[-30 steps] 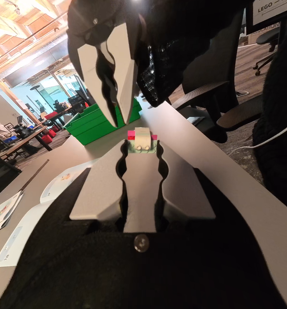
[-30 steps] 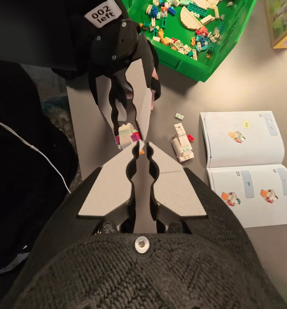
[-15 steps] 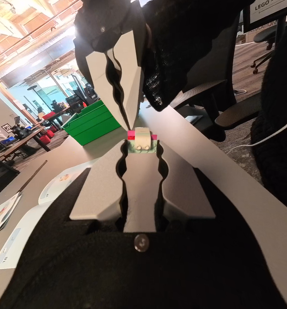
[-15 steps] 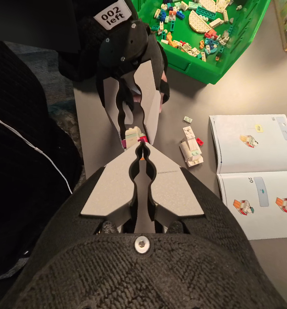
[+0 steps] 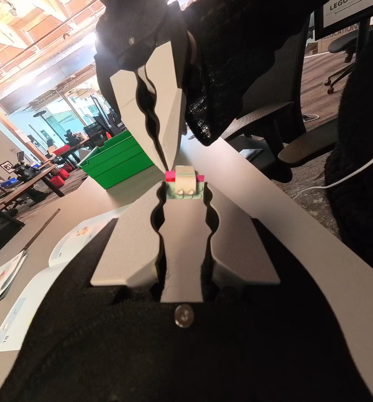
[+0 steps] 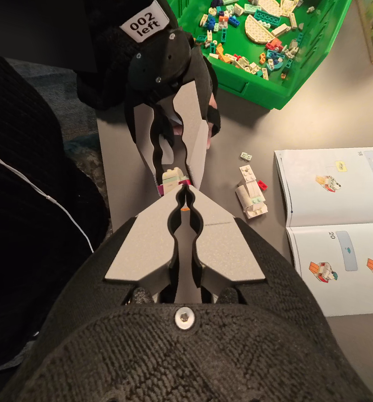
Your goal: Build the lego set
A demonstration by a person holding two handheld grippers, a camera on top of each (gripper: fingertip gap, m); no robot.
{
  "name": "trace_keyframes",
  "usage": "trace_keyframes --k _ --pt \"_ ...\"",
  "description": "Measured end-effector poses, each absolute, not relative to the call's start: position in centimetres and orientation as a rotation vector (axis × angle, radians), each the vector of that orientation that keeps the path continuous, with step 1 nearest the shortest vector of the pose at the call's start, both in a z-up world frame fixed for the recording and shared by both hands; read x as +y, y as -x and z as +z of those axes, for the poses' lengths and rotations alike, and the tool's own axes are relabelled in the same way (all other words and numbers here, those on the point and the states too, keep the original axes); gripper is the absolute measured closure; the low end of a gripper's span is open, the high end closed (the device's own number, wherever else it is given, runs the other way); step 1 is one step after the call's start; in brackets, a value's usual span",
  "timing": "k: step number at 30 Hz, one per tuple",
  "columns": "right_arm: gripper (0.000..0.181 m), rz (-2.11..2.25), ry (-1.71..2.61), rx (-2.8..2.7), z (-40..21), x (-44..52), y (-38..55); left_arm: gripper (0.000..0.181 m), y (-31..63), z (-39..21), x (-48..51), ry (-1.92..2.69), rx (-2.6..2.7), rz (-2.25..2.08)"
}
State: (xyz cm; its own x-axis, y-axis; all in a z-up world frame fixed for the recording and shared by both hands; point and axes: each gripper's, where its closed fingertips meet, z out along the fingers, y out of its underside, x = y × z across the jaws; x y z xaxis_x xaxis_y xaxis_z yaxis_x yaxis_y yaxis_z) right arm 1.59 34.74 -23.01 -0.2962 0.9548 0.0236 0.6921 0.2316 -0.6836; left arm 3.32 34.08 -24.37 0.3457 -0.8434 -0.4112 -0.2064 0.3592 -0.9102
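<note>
My left gripper (image 5: 184,185) is shut on a small lego assembly (image 5: 185,183): a mint plate, a cream brick and magenta and red pieces. It holds the assembly just above the grey table (image 5: 235,174). My right gripper (image 6: 184,186) is shut. In the left wrist view it (image 5: 168,170) comes down from above, its tips touching the assembly's magenta left end. In the right wrist view the left gripper (image 6: 176,182) reaches in from the top with the assembly (image 6: 170,178). A small orange bit (image 6: 184,208) shows in the gap between my right fingers; I cannot tell if it is held.
A green bin (image 6: 257,93) with several loose bricks stands at the back. A white partial build (image 6: 251,195), a red piece (image 6: 262,185) and a small pale plate (image 6: 246,156) lie to the right. An open instruction booklet (image 6: 333,195) lies beyond them. The table edge (image 6: 102,174) is close on the left.
My right gripper closed its tips and came down onto the assembly's magenta end. My left gripper held the assembly steady.
</note>
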Motion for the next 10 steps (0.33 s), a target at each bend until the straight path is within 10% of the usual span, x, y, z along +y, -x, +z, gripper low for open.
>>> trace_keyframes --k 1,10 --pt "0.181 0.800 1.512 -2.069 -23.04 34.74 -1.59 0.148 -3.34 -24.40 34.07 1.160 1.177 -0.562" --pt "0.172 0.930 1.607 -1.939 -22.10 35.31 -1.70 0.148 -3.15 -24.01 34.19 1.149 1.156 -0.555"
